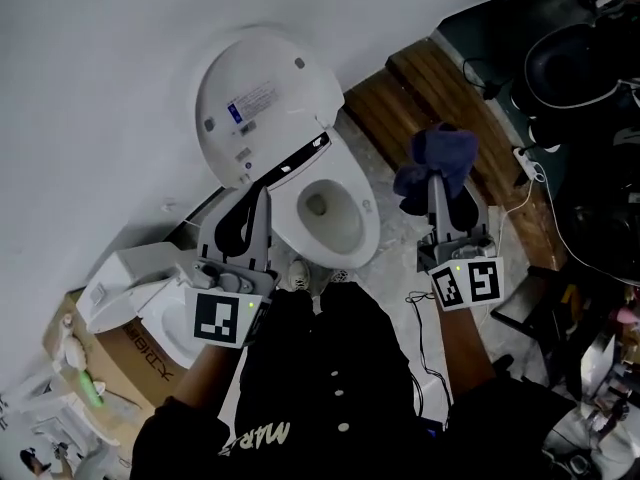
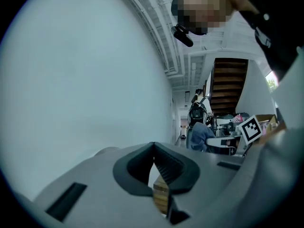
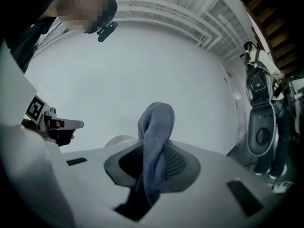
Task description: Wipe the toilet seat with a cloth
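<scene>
Cloth, a blue wad pinched in the right gripper and held beside the toilet seat without touching it, may slip free under wiping pressure; left gripper jaws meet on nothing.
</scene>
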A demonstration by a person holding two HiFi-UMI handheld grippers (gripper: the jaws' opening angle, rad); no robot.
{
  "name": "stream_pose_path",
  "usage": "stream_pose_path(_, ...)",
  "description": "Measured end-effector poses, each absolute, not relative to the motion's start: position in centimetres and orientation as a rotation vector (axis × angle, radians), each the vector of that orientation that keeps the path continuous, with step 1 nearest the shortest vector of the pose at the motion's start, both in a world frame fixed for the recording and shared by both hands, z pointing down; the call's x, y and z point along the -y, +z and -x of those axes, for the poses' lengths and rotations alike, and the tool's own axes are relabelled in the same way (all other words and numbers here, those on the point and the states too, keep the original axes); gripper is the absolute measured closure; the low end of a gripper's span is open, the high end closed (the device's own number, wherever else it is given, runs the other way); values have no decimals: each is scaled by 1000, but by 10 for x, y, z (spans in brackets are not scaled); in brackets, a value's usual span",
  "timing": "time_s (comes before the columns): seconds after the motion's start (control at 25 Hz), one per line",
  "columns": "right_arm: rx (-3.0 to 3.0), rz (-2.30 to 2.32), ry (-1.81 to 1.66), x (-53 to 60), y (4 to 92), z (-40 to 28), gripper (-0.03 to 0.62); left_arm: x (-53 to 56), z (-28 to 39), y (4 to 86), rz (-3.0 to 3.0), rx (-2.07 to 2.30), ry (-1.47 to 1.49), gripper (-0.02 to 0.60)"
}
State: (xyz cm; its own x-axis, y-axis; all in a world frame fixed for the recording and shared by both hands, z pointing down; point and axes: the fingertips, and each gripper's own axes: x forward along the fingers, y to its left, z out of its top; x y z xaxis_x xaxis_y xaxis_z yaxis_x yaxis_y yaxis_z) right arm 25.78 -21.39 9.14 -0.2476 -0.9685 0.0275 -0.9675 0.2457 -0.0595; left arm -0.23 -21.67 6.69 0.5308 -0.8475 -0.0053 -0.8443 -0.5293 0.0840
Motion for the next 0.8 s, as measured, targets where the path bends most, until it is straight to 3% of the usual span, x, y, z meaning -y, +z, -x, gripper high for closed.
stream_pose_path(0.48,-2416,1972,195,163,9,-281,522,197,9,2,-2765,1502,-123,571)
stream_pose_path(0.8,-2354,2006,201,156,-9,-299,522,196,23,-24,-2760,1581,-184,571)
